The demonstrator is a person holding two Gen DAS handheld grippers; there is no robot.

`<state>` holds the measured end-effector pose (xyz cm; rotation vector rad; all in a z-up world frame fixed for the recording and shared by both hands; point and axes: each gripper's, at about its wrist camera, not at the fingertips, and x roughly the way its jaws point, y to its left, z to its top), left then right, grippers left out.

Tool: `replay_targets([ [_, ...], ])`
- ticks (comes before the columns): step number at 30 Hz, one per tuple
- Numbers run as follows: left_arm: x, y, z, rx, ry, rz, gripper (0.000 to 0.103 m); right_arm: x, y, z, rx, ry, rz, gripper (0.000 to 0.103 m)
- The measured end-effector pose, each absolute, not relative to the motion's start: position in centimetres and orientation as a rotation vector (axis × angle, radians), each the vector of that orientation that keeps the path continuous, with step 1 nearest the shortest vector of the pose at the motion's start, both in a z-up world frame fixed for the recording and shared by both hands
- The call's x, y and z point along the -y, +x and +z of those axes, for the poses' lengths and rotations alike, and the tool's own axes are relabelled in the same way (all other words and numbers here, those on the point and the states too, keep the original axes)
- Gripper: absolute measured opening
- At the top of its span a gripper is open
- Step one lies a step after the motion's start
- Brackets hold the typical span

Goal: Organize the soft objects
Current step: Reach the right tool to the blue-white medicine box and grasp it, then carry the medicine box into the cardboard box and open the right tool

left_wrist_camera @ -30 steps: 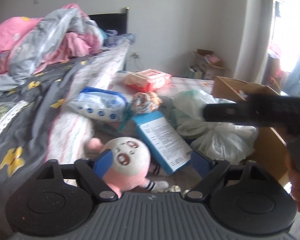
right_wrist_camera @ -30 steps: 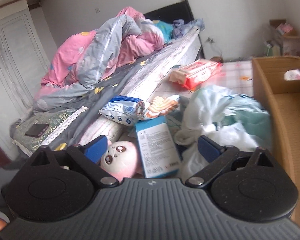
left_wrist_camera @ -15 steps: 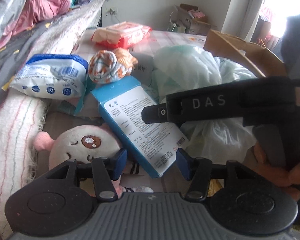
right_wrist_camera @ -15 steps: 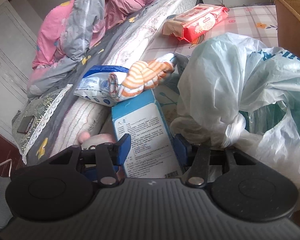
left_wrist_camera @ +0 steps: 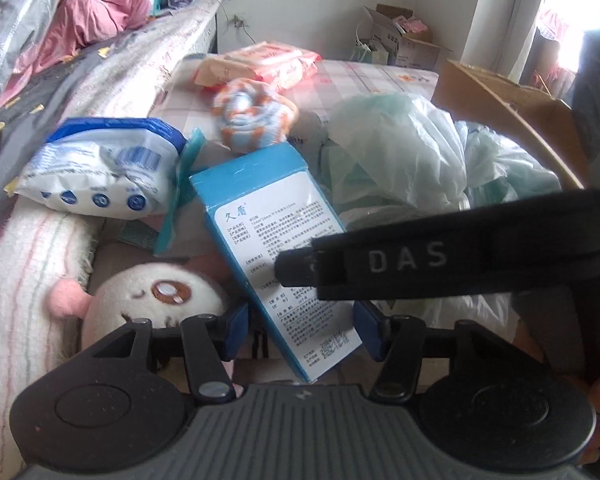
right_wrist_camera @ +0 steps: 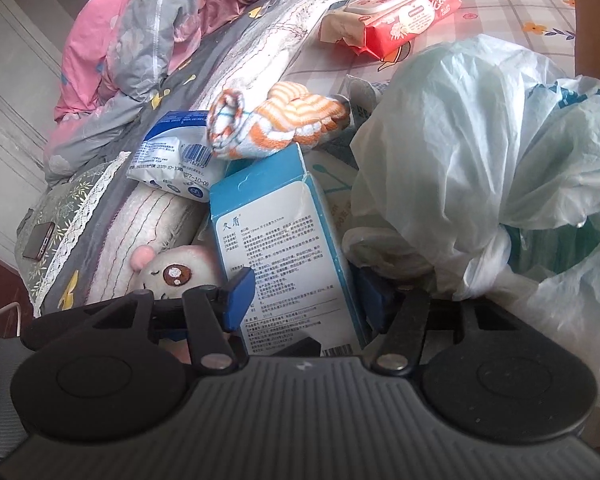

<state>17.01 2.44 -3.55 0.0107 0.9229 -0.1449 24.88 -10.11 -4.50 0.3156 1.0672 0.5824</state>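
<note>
Both grippers sit low over the clutter beside the bed, each straddling the lower end of the same blue-and-white printed cardboard box [left_wrist_camera: 260, 208].

Left gripper [left_wrist_camera: 300, 330]: fingers part-open. A dark gap shows between its left pad and the box edge, so nothing is clamped.

Right gripper [right_wrist_camera: 306, 296]: jaws opening with the box between them. I cannot tell whether the pads press on it.

Task item: the round white-and-pink plush toy [left_wrist_camera: 160, 300] lies at lower left of the left wrist view, partly under the box and against the striped blanket edge.

My judgement is that the rigid box must come off first. I would take it by its long edges with one gripper only, lift it away to the right, then close on the plush body rather than its small pink limb.

Count:
- one plush
- one orange-striped rolled cloth [left_wrist_camera: 252, 124], centre top
- one blue-and-white soft pack [left_wrist_camera: 100, 168]
- one red wipes pack [left_wrist_camera: 268, 60]
- at least two pale plastic bags [left_wrist_camera: 400, 152]
- one open brown carton [left_wrist_camera: 500, 96], upper right
</note>
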Motion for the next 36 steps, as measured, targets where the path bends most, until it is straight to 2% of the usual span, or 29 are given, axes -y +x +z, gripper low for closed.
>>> replay_targets([
  [12,-1.9,12.2,2.5,-0.769,0.073,-0.095,0.056,12.2,21.2,0.2,-0.999,0.442,0.693,0.047],
  [20,3.4,10.9,7.6,-0.64,0.16,-0.144,0.057,17.1,18.8,5.6,-0.87,0.499,0.71,0.047],
  [29,15.0,17.6,9.4,-0.612,0.197,-0.378,0.057,30.6,20.6,10.0,-0.777,0.52,0.528,0.047],
  [36,22.0,25.7,5.6,-0.733,0.199,-0.464,0.057,40.8,27.2,6.3,-0.907,0.587,0.402,0.047],
])
